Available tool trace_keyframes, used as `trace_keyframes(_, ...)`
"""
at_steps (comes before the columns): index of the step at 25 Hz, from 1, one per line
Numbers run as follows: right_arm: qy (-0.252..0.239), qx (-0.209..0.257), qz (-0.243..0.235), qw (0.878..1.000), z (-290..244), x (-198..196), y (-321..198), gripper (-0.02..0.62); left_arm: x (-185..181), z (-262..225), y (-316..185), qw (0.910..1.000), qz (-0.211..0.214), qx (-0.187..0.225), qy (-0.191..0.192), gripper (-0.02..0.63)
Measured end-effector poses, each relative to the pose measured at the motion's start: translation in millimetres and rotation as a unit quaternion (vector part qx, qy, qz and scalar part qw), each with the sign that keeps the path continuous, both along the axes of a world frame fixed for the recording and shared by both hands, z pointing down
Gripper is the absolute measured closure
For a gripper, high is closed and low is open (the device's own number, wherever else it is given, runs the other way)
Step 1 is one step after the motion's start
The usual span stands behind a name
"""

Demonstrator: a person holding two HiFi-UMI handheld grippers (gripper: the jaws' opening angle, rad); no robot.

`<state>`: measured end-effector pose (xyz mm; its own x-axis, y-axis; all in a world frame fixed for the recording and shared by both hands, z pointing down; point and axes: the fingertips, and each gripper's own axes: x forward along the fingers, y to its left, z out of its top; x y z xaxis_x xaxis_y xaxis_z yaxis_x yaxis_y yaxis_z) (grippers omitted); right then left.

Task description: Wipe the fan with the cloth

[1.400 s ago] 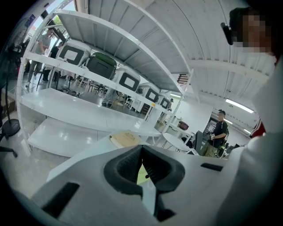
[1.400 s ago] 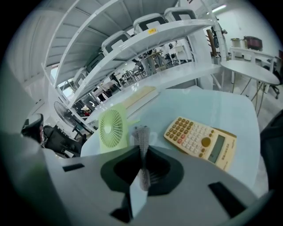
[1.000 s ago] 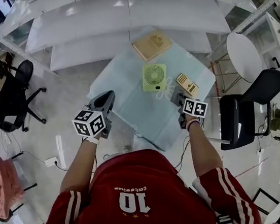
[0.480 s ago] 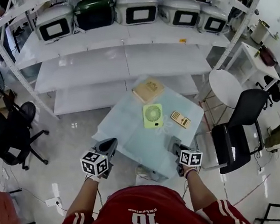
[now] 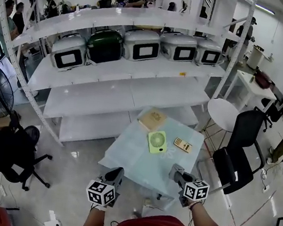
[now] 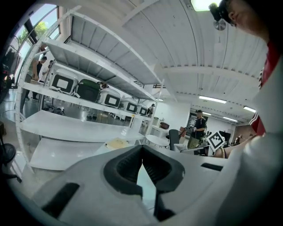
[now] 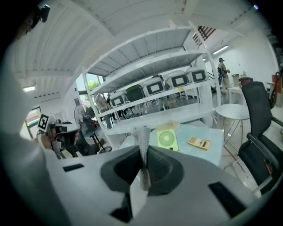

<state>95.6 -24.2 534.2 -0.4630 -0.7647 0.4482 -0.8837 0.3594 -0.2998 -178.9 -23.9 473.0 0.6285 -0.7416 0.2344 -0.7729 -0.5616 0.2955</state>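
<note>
white shelving [image 5: 129,90], glossy floor [image 5: 71,175], black chair [image 5: 246,131]

The left gripper [image 6: 142,164] has its jaws closed, pads meeting at the tips. Beyond them stands a white rack [image 6: 66,128] bearing a row of boxy appliances [image 6: 88,91], and a tan board [image 6: 117,143] lies just above the jaws. At right, a marker cube [image 6: 217,140] shows near a standing person [image 6: 199,128].

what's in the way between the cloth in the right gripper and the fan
Nothing visible. Only bare table lies between the right gripper, jaws shut on the cloth, and the fan; the calculator lies off to the side.
</note>
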Motion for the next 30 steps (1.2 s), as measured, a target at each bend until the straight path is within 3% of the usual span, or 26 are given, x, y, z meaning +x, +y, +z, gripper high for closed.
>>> trace_keyframes(7, -0.002, 0.070, -0.036, 0.997, -77, -20, 8, 0.572, -12, -38, 17, 0.9986, -0.015, 0.006, 0.051, 0.603)
trace_keyframes(12, -0.010, 0.130, -0.040, 0.991, -122, -25, -3, 0.571, -24, -64, 29, 0.9986, -0.036, 0.032, 0.023, 0.603)
trace_keyframes(22, -0.028, 0.189, -0.041, 0.981, -180, 34, 20, 0.571, 1, -115, 63, 0.9912, -0.095, 0.087, 0.032, 0.603)
trace_keyframes(30, -0.050, 0.225, -0.019, 0.973, -221, 105, 57, 0.571, 60, -150, 84, 0.9875, -0.090, 0.125, 0.036, 0.603)
